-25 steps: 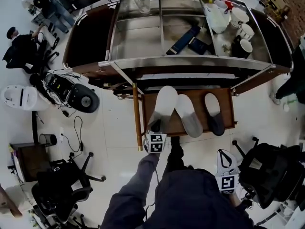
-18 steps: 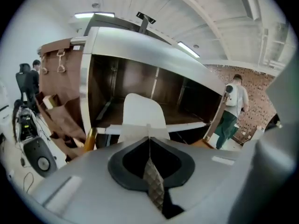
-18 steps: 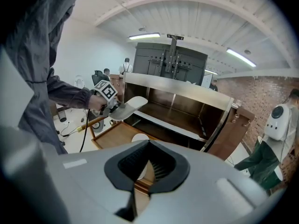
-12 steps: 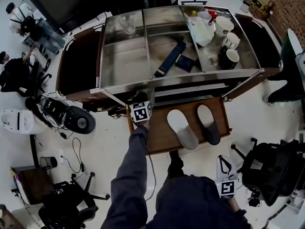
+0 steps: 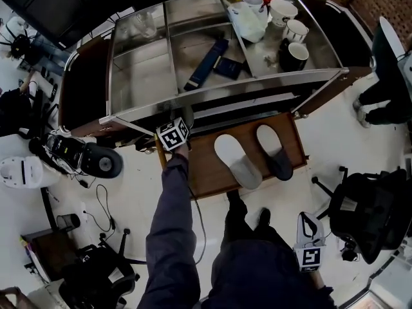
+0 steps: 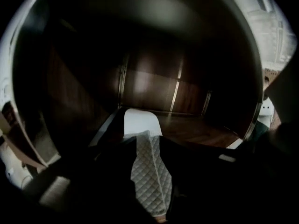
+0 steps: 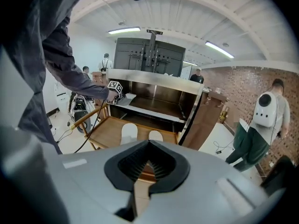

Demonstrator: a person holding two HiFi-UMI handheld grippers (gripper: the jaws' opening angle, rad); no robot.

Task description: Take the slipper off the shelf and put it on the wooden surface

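Observation:
My left gripper (image 5: 173,136) reaches into the dark shelf under the steel counter; only its marker cube shows in the head view. In the left gripper view a white slipper (image 6: 141,123) with a quilted insole lies on the shelf floor, its heel end between the opening jaws of the left gripper (image 6: 147,164). On the wooden surface (image 5: 206,172) lie a second white slipper (image 5: 237,161) and a dark grey slipper (image 5: 273,152) side by side. My right gripper (image 5: 309,227) hangs low by my right side, shut and empty; seen from the right gripper (image 7: 149,143), both slippers lie far ahead.
The steel counter top (image 5: 154,76) carries mugs (image 5: 283,11), a white jug and dark flat boxes (image 5: 206,63). Office chairs (image 5: 367,211), cables and a round device (image 5: 96,159) stand on the floor around. A person in green (image 7: 254,139) stands at the right.
My left gripper went from the wooden surface's left end up into the shelf. The white slipper seen there a second ago is gone from the wooden surface. Two slippers stay in place.

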